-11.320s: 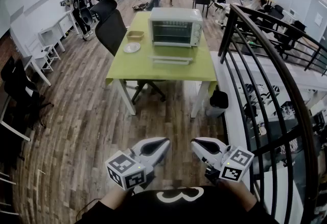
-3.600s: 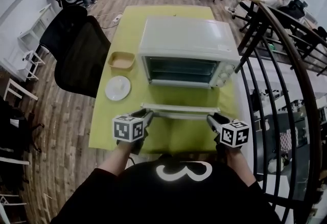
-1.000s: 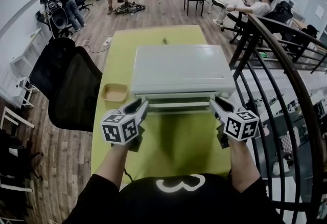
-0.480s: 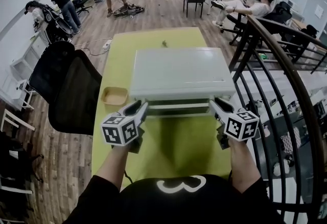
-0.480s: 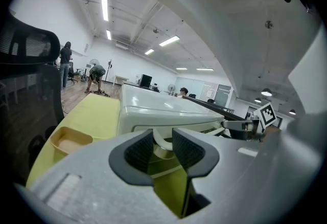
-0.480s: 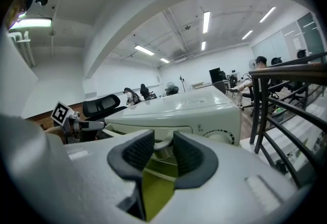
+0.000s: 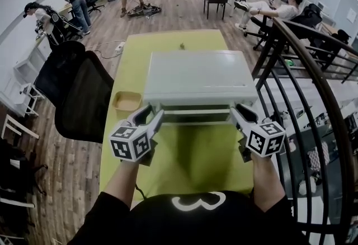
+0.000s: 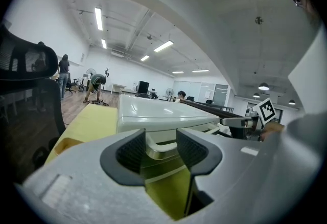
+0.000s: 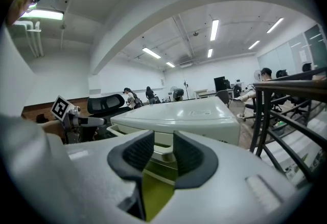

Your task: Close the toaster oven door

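Note:
The white toaster oven [image 7: 198, 77] stands on the green table [image 7: 190, 160]. Its door is almost upright against the front, with a thin dark slit under the top edge. My left gripper [image 7: 148, 115] is at the left end of the door handle [image 7: 193, 110]. Its jaws have just been opening and now stand apart, with the handle [image 8: 156, 150] between them untouched. My right gripper [image 7: 238, 111] is at the right end, shut on the handle [image 9: 163, 147]. In the gripper views the oven top [image 8: 158, 113] [image 9: 189, 113] lies just beyond the jaws.
A black mesh chair [image 7: 78, 93] stands at the table's left side. A tan dish [image 7: 126, 102] sits by the oven's left front corner. A black stair railing [image 7: 296, 98] runs close on the right. Several people are far back in the room.
The door has tipped a little closer to the oven front. The left gripper's fingers stand wider apart than before. Both hands have stayed about where they were.

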`<state>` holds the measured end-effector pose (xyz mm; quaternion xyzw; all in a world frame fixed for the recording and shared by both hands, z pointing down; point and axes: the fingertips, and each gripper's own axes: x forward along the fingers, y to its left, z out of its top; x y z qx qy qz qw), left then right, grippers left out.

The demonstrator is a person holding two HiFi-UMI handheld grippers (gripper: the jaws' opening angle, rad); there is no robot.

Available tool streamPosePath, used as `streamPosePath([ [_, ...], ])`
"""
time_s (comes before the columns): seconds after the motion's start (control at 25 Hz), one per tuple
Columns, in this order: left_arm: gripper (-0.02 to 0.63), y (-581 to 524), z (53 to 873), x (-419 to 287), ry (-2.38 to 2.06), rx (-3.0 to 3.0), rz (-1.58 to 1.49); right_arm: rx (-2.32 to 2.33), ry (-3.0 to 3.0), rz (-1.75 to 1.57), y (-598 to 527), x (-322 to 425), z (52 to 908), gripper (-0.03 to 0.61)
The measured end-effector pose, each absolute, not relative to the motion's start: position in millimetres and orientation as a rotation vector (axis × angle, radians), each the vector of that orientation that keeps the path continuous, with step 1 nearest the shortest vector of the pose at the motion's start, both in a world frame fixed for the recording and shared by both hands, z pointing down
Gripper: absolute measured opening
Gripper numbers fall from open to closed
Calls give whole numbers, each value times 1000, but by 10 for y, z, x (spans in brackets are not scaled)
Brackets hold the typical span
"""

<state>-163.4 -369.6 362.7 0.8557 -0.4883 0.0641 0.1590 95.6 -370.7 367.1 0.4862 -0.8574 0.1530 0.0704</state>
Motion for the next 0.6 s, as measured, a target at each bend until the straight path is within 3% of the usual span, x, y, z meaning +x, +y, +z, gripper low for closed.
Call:
streamPosePath([
  [0.28, 165, -3164, 3248, -1357, -1371, 2560, 48, 1308, -2755, 367, -3133, 672, 3355, 101],
  [0.36, 112, -2961, 3137, -1231, -1346, 2599, 14, 1252, -2797, 341, -2923, 585, 3284, 101],
  [0.44, 73, -2734, 3062, -1098, -1308, 2633, -21, 1206, -2842, 315, -2691, 520, 3220, 46],
  [0.6, 37, -2248, 3044, -797, -1235, 2677, -49, 1124, -2916, 304, -2197, 490, 3187, 6],
])
